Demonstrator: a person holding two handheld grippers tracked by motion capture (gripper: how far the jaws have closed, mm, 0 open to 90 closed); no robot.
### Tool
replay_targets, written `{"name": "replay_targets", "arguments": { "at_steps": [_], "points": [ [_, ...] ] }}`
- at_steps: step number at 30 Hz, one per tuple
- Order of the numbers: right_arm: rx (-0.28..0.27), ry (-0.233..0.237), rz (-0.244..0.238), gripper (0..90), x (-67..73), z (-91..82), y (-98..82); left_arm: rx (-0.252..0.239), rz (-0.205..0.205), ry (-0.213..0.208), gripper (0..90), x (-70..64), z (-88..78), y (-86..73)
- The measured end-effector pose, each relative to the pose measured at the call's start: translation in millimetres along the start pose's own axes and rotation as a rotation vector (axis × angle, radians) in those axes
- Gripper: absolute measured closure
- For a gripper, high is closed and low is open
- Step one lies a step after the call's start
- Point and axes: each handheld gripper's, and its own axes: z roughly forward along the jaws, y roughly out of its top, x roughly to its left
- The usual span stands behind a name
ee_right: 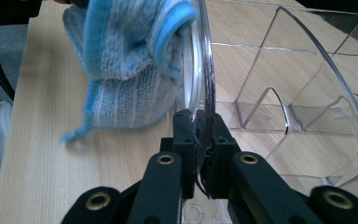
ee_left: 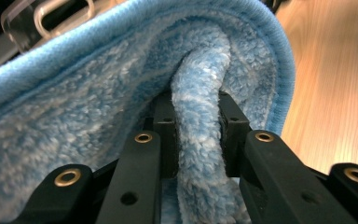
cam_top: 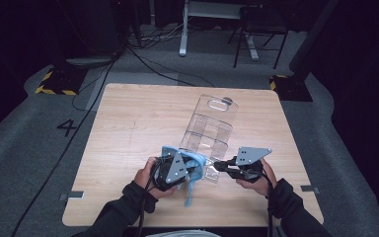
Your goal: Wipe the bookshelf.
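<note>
Left gripper (ee_left: 198,135): jaws clamped tight on a fold of the blue cloth (ee_left: 121,93). Fluffy pile bulges out between both pads, and the stitched hem curves over the top of it. In the high view the cloth (cam_top: 190,165) bunches at the near left corner of the clear plastic organiser (cam_top: 209,133), with one tail hanging down toward the near table edge.

Right gripper (ee_right: 201,140): jaws pinched shut on the thin curved end wall of the organiser (ee_right: 307,93), with the wall edge running up between the pads. From this side the cloth (ee_right: 121,70) sits pressed against the outside of that same wall.

The organiser lies on the wooden table (cam_top: 128,128), right of centre. Its long axis runs near to far, its inner dividers are visible, and its handle cut-out is at the far end. Both hands are at its near end, left gripper (cam_top: 175,170) and right gripper (cam_top: 227,168) close together.
</note>
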Motion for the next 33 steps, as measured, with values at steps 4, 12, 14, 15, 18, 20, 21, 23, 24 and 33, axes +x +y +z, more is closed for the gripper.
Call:
{"name": "replay_targets", "arguments": {
  "at_steps": [4, 12, 14, 15, 18, 20, 21, 23, 24, 33],
  "points": [
    [-0.002, -0.002, 0.005, 85.8, -0.1, 0.0, -0.3, -0.021, 0.019, -0.010, 76.0, -2.2, 9.4, 8.0],
    [-0.008, -0.020, 0.017, 85.7, -1.7, -0.5, -1.9, -0.029, 0.056, -0.022, 76.5, -8.8, 27.8, 15.9],
    [-0.009, -0.022, 0.018, 85.6, -1.4, -0.2, -2.0, -0.022, 0.070, -0.029, 76.4, -10.4, 31.5, 15.1],
    [-0.008, -0.022, 0.016, 85.6, -1.4, -0.2, -2.0, -0.020, 0.074, -0.031, 76.4, -11.2, 33.4, 14.0],
    [-0.009, -0.025, 0.015, 85.7, -1.1, -0.1, -2.1, -0.014, 0.065, -0.042, 76.4, -10.3, 37.5, 9.1],
    [-0.009, -0.026, 0.014, 85.7, -0.9, -0.1, -2.3, -0.017, 0.047, -0.055, 76.2, -9.5, 40.4, 5.7],
    [-0.010, -0.026, 0.015, 85.7, -1.0, 0.0, -2.3, -0.014, 0.046, -0.052, 76.2, -10.0, 40.7, 4.7],
    [-0.010, -0.026, 0.015, 85.7, -1.0, 0.0, -2.4, -0.008, 0.051, -0.053, 76.2, -10.4, 41.7, 3.1],
    [-0.010, -0.028, 0.014, 85.6, -0.9, -0.1, -2.5, -0.001, 0.059, -0.048, 76.1, -10.3, 41.8, 1.8],
    [-0.016, -0.043, 0.001, 79.0, -1.3, -8.9, -3.0, 0.120, 0.065, -0.051, 75.8, -10.0, 55.5, -21.3]
  ]
}}
